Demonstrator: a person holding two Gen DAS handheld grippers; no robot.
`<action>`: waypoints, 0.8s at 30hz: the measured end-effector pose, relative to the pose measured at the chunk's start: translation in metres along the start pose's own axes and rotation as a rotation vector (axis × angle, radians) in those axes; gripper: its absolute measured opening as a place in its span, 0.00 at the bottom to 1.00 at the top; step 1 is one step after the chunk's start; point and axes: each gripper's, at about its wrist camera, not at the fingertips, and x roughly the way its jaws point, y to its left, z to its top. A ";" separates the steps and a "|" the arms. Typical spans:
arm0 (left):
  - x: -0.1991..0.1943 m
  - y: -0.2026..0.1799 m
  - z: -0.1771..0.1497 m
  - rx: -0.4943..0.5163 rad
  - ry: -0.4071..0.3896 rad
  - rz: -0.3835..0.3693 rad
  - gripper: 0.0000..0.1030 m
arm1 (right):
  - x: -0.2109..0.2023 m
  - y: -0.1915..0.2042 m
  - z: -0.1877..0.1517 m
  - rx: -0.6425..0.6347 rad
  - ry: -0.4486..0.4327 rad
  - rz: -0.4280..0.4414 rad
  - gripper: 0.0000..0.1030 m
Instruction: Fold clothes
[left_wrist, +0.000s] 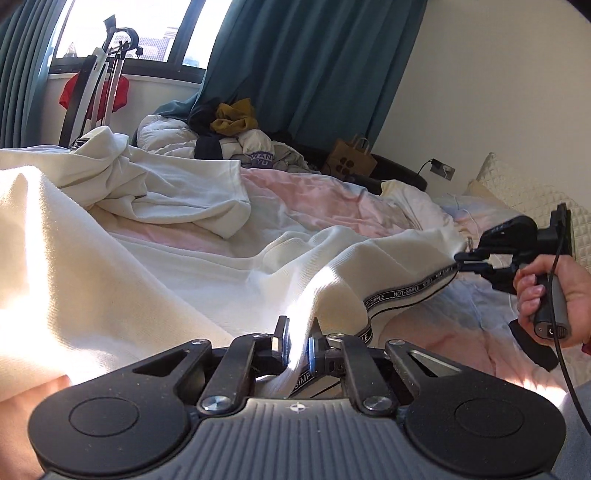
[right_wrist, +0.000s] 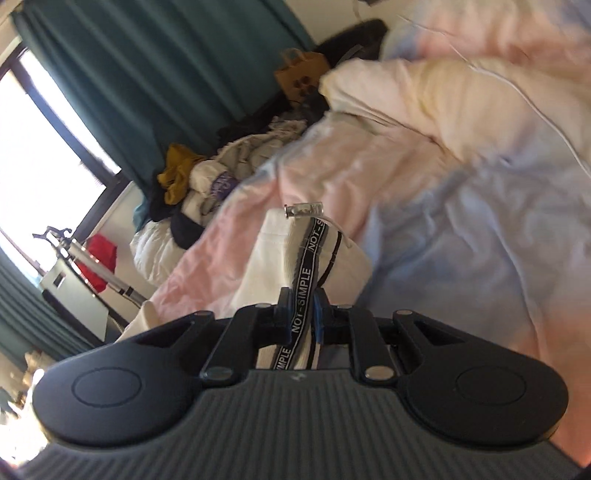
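A cream white garment (left_wrist: 236, 258) with a black "NOT-SIMPLE" tape trim (left_wrist: 402, 290) lies spread over the pink and blue bedding (left_wrist: 332, 192). My left gripper (left_wrist: 298, 338) is shut on the garment's edge close to the camera. My right gripper (left_wrist: 463, 260) is shut on the trimmed edge further right and holds it lifted, so the edge stretches between the two. In the right wrist view the right gripper (right_wrist: 301, 304) pinches the trim (right_wrist: 308, 273); a small metal zipper pull (right_wrist: 303, 210) sits at the top of the garment (right_wrist: 266, 266).
A pile of unfolded clothes (left_wrist: 229, 136) with a mustard piece lies at the far end of the bed. Teal curtains (left_wrist: 306, 62), a window and a rack with a red garment (left_wrist: 92, 92) stand behind. A paper bag (left_wrist: 351, 158) and a white quilted pillow (left_wrist: 532, 199) are at the right.
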 end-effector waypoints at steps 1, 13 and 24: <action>0.000 0.000 -0.001 -0.001 0.003 0.004 0.11 | 0.002 -0.011 -0.003 0.057 0.023 -0.005 0.15; -0.096 0.020 0.002 -0.267 -0.052 0.162 0.52 | 0.012 -0.055 -0.011 0.241 0.104 0.005 0.17; -0.176 0.156 -0.039 -1.149 -0.151 0.274 0.74 | -0.001 -0.070 -0.011 0.352 0.141 0.070 0.72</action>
